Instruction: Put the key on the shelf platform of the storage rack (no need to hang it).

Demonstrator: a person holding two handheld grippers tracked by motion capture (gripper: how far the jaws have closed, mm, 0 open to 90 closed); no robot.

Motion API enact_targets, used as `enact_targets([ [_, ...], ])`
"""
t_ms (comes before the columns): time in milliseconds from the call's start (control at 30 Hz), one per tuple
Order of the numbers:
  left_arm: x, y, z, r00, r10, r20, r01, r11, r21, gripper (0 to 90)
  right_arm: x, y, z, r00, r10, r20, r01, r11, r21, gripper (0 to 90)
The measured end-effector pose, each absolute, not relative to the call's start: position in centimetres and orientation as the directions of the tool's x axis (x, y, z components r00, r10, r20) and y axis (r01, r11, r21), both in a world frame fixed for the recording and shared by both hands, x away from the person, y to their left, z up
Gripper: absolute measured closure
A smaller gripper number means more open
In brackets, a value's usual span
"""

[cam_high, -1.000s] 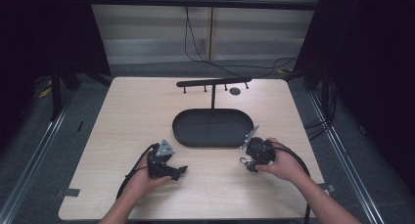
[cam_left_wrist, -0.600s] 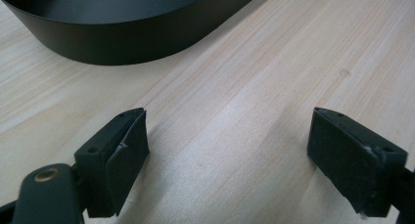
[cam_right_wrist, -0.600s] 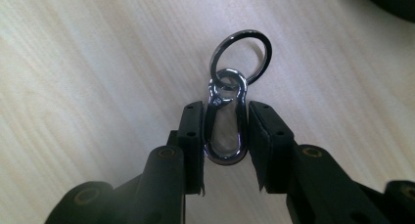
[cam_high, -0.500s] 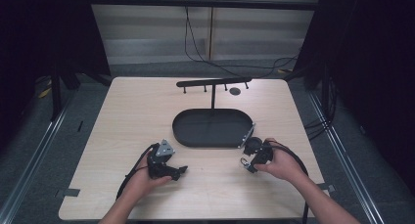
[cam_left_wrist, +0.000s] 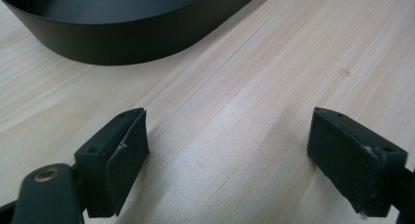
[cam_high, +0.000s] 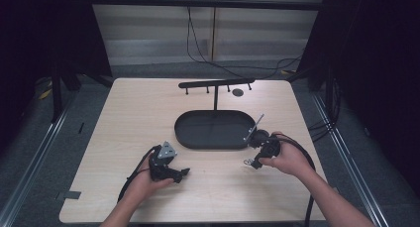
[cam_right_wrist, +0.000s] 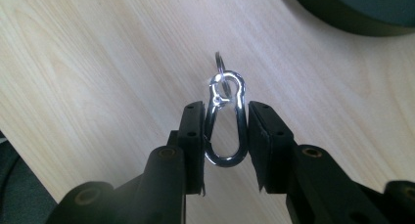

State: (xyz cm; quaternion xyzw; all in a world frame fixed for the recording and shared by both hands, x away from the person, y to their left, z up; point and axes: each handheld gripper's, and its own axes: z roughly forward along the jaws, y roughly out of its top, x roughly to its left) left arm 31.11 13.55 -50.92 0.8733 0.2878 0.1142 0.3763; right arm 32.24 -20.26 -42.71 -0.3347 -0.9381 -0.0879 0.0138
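- Pale wood-grain table (cam_high: 133, 118), bare at the near edge, ringed by grey floor and dark curtains.
- Black oval tray (cam_high: 214, 130) at centre, a black peg rack (cam_high: 216, 83) just behind.
- Left gripper (cam_high: 179, 174) resting on the table near the tray, jaws spread wide, nothing between.
- Right gripper (cam_right_wrist: 224, 136) pinching a silver carabiner (cam_right_wrist: 226, 121) by its long sides, small ring (cam_right_wrist: 220, 65) at the tip, above the wood beside the tray's right end.
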Motion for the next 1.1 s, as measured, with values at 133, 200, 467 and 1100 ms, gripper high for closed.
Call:
enact_targets([
  [133, 31.1, 13.6, -50.9, 0.809, 0.588, -0.015, 0.416, -0.553, 0.722, 15.1, 32.5, -19.8, -41.9, -0.775, 0.627, 0.08, 0.631, 0.759, 0.162, 69.0],
  [200, 31.1, 13.5, -50.9, 0.808, 0.589, -0.022, 0.42, -0.548, 0.723, 15.1, 32.7, -19.7, -41.6, -0.776, 0.625, 0.085, 0.629, 0.758, 0.171, 69.0],
  [467, 31.1, 13.6, -50.9, 0.808, 0.589, -0.015, 0.416, -0.552, 0.723, 15.1, 33.6, -19.1, -40.5, -0.769, 0.633, 0.086, 0.636, 0.748, 0.19, 69.0],
  [1100, 31.1, 13.5, -51.0, 0.803, 0.596, -0.029, 0.425, -0.536, 0.73, 15.1, 35.7, -17.8, -38.9, -0.75, 0.656, 0.086, 0.656, 0.722, 0.218, 69.0],
])
